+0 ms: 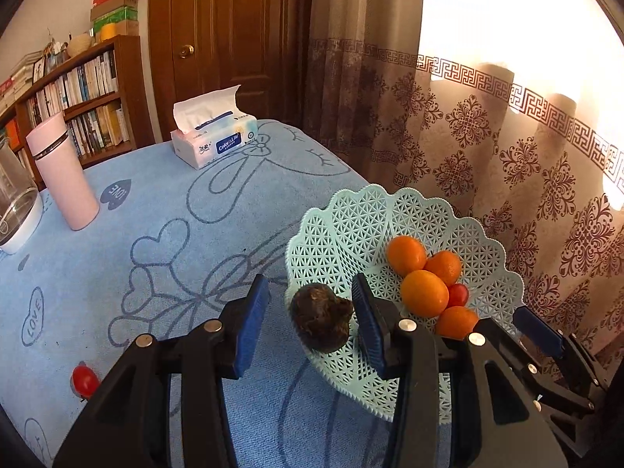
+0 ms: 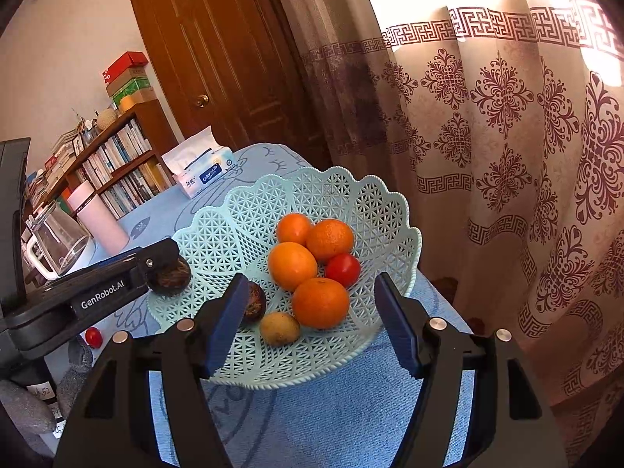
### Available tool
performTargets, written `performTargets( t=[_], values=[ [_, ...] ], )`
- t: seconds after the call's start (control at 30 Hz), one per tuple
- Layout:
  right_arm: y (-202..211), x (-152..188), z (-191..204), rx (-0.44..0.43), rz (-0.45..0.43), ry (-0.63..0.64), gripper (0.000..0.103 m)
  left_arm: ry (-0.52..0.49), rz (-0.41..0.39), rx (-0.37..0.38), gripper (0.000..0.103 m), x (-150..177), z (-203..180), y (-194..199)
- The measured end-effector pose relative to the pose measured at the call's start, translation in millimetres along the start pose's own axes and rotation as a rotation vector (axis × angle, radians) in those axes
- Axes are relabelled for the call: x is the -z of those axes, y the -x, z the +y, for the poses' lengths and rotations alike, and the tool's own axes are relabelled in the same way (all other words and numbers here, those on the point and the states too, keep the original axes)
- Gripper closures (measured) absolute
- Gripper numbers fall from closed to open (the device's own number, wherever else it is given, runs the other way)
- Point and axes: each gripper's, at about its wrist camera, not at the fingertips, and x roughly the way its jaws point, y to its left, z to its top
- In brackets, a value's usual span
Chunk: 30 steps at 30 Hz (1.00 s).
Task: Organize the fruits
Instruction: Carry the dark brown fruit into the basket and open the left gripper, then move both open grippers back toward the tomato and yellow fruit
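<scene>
- My left hand-held gripper has its jaws apart around a dark brown fruit at the mint lattice fruit basket's near-left rim; I can't tell whether the pads touch it.
- My right hand-held gripper stands apart, empty, low in its frame.
- I read "GenRobot.AI" on the left tool, "Color&Life" on the tissue pack, "LOVE" on the blue desk cloth.
- A cherry tomato lies lower left.
</scene>
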Motion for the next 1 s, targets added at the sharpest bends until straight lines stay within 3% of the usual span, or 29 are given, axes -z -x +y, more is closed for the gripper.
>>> performTargets(
  t=[0.37,0.5,0.6,0.7,1.0],
  values=[
    [0.4,0.2,-1.6,-0.01,-0.001,-0.011,0.034,0.028,0.028,-0.012,0.055,7.1,4.2,-6.4],
    [0.6,0.3,-1.8,-0.01,-0.002,-0.011,0.034,0.039,0.025,-0.023,0.046,7.9,8.5,-2.2],
    [0.5,0.3,-1.6,-0.009,-0.002,-0.011,0.034,0.056,0.022,-0.036,0.03,9.2,12.2,1.4],
    [0.5,0.4,-1.6,-0.009,-0.001,-0.011,0.034,0.068,0.031,-0.056,0.024,10.3,16.6,3.6],
    [0.9,0.2,-1.6,-0.01,-0.004,-0.011,0.033,0.114,0.027,-0.085,0.023,13.5,33.4,16.4]
  ],
)
